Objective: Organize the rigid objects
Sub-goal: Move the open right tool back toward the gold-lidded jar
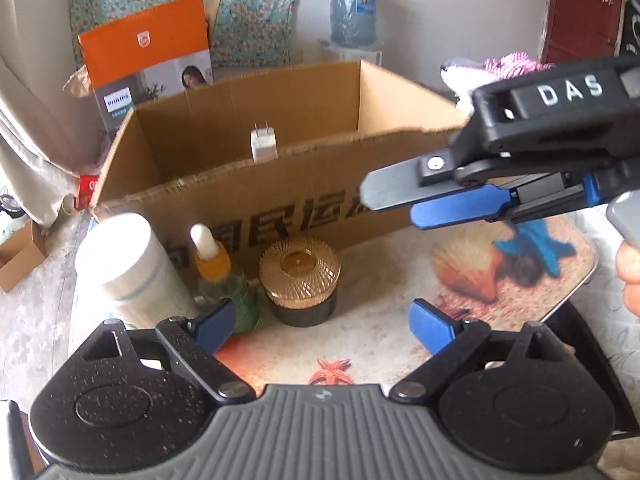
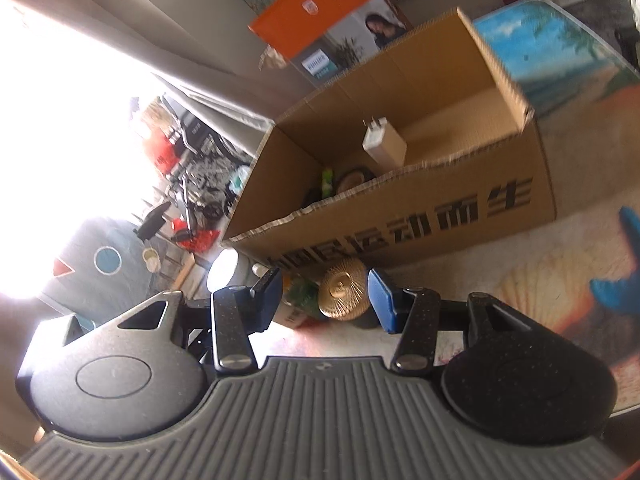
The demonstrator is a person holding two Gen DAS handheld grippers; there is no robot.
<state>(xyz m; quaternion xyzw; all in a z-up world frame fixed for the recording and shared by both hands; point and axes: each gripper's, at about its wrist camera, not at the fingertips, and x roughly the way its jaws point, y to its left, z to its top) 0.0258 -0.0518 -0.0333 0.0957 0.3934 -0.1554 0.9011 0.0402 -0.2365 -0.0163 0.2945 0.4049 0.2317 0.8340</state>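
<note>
Three things stand in a row before a cardboard box (image 1: 280, 188): a white jar (image 1: 120, 256), a yellow-green dropper bottle (image 1: 220, 272) and a black jar with a gold lid (image 1: 299, 280). A white charger (image 1: 263, 144) sits inside the box. My left gripper (image 1: 324, 328) is open just short of the gold-lidded jar, touching nothing. My right gripper (image 1: 404, 208) hangs higher at the right, in front of the box wall. In the right wrist view the right gripper (image 2: 326, 300) is open, and the gold-lidded jar (image 2: 344, 292) shows beyond its fingers, untouched. The box (image 2: 400, 220) and charger (image 2: 384, 142) lie further back.
The table top (image 1: 400, 320) carries a seashell and starfish print. Behind the box lean an orange product carton (image 1: 148, 60) and a water jug (image 1: 354, 12). A pink fluffy item (image 1: 508, 64) lies at the back right. A person's hand (image 1: 630, 276) shows at the right edge.
</note>
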